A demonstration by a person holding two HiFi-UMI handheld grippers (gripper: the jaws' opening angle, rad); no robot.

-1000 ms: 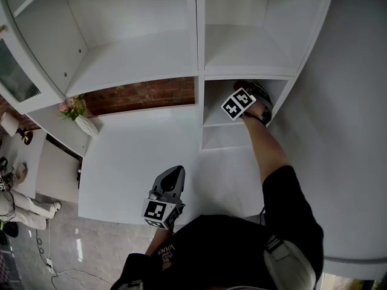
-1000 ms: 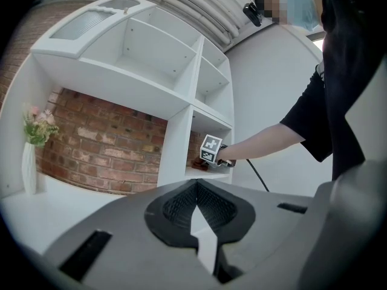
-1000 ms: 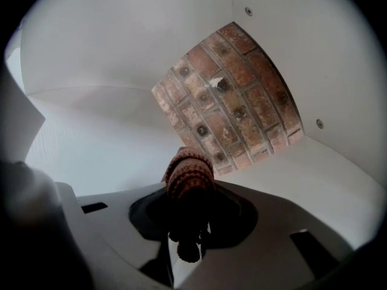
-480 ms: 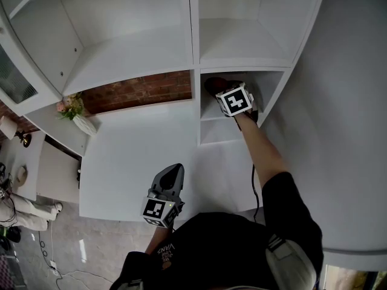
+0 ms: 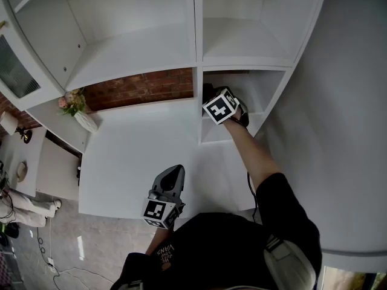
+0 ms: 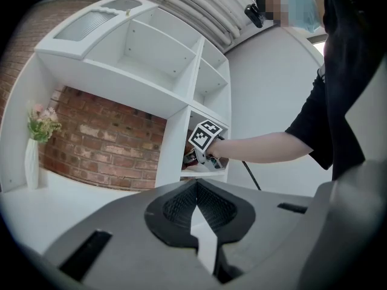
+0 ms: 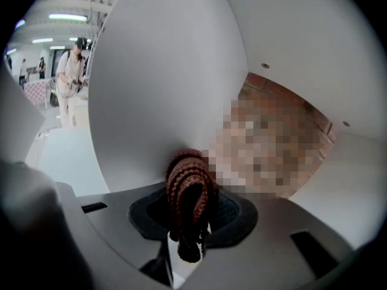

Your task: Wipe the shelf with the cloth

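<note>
Sliding left along the low shelf [image 5: 213, 133], the right gripper [image 5: 210, 93] has reached the divider wall [image 5: 198, 104].
Its jaws pinch the brown cloth [image 7: 190, 198]. The left gripper [image 5: 173, 175] has its jaws together, holding nothing.

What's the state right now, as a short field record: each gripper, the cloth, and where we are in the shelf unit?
right gripper: shut on cloth, reaching into the lower right compartment
cloth: brown, knitted, folded between the jaws
shelf: white; whether the cloth touches it cannot be told
left gripper: shut, empty, at the near edge of the counter
vase of flowers: at the counter's left end, apart from the work
</note>
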